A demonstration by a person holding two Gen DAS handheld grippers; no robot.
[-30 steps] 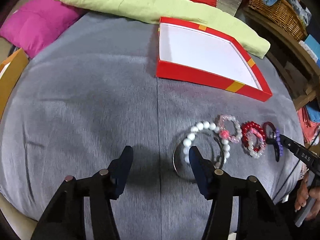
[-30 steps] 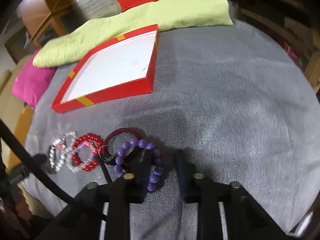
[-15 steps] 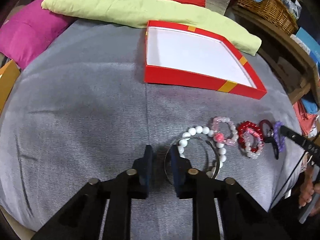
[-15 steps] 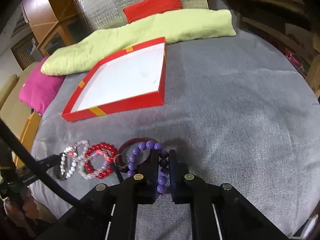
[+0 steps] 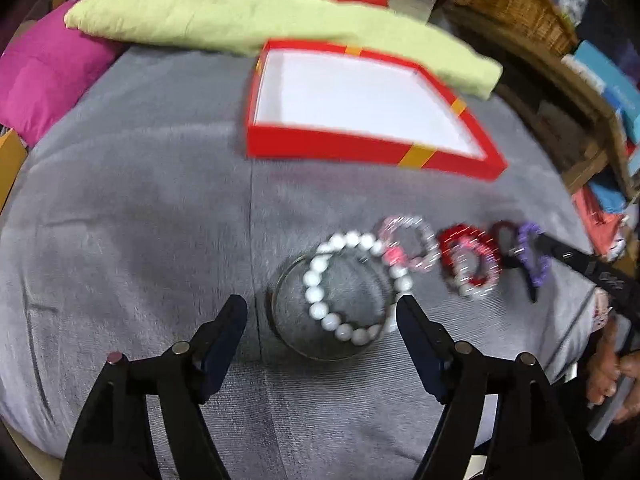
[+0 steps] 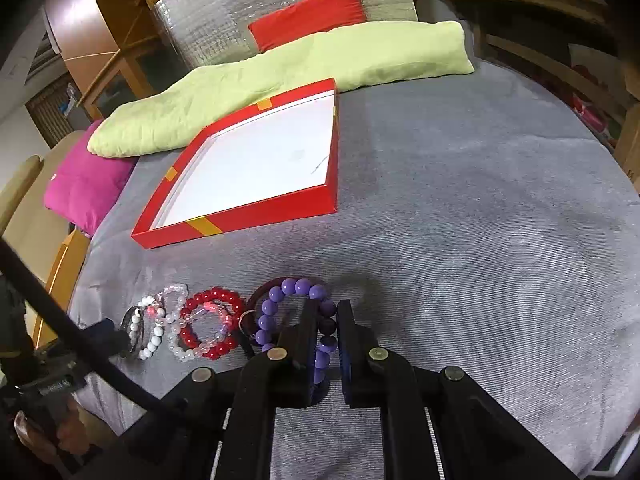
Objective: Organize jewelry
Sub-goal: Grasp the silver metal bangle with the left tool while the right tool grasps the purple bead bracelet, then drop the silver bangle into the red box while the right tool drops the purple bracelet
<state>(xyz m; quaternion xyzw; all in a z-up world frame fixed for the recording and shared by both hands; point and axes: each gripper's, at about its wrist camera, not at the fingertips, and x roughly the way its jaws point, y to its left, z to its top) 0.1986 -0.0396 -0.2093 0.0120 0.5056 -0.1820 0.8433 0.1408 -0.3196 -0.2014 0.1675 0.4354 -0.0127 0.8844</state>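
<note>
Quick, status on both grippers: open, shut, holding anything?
Left gripper: open, holding nothing, fingers either side of the white bead bracelet and metal bangle.
Right gripper: shut on the purple bead bracelet.

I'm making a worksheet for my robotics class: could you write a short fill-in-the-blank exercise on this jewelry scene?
1. The right gripper has its jaws closed on the ____ bead bracelet.
2. The left gripper has its jaws ____, on either side of the white bead bracelet.
3. The inside of the red box is ____ in colour.
4. The red box lies on a ____ cloth.

Missing words: purple; open; white; grey
</note>
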